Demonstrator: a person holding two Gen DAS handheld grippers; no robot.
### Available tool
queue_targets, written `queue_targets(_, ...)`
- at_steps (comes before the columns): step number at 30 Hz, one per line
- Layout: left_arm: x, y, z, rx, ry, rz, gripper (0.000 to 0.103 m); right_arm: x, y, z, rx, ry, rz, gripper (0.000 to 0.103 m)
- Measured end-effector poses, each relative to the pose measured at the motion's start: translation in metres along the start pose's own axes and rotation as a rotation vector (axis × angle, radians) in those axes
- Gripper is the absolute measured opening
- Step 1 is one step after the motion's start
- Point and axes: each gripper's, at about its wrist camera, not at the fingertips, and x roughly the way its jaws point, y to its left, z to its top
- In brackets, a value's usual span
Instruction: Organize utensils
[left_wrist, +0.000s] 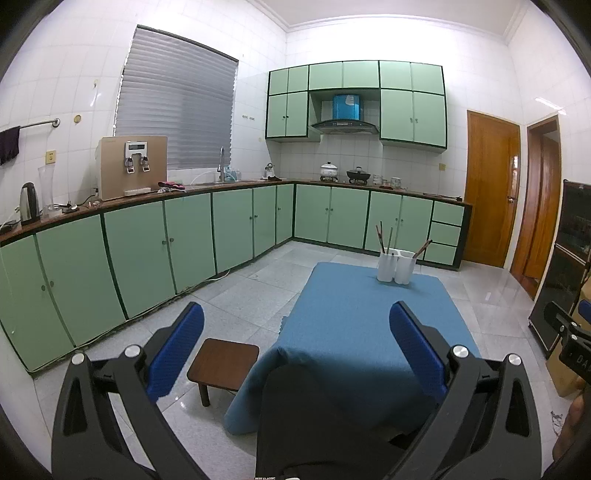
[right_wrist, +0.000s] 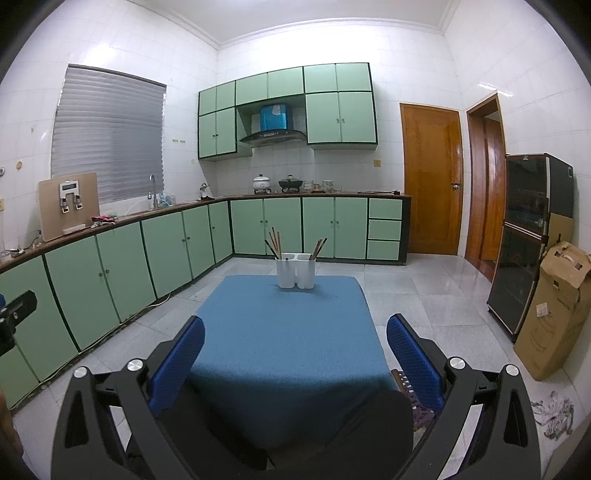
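I hold both the left gripper (left_wrist: 296, 325) and the right gripper (right_wrist: 295, 338) with fingers apart, empty. The white utensil holder (right_wrist: 296, 270) with chopsticks (right_wrist: 275, 240) stands at the far edge of the blue worktop (right_wrist: 284, 332).

The tablecloth (right_wrist: 280, 332) was matt blue cloth with a fine, rough weave. The holder (right_wrist: 296, 270) looked like smooth white plastic, the sticks (right_wrist: 275, 238) in it wooden. The pads (left_wrist: 177, 347) were blue with a dimpled texture, on matt black frames. The stool (left_wrist: 223, 363) was dark wood, the floor (left_wrist: 236, 295) glossy tile.
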Motion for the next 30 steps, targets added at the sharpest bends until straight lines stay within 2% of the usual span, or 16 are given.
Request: queue_targets(30, -0.0005, 0.0014, -0.0045, 0.005, 0.006, -0.009, 0.097, 0.0000, -0.0023, -0.0009, 0.005, 0.002, 0.000, 0.097)
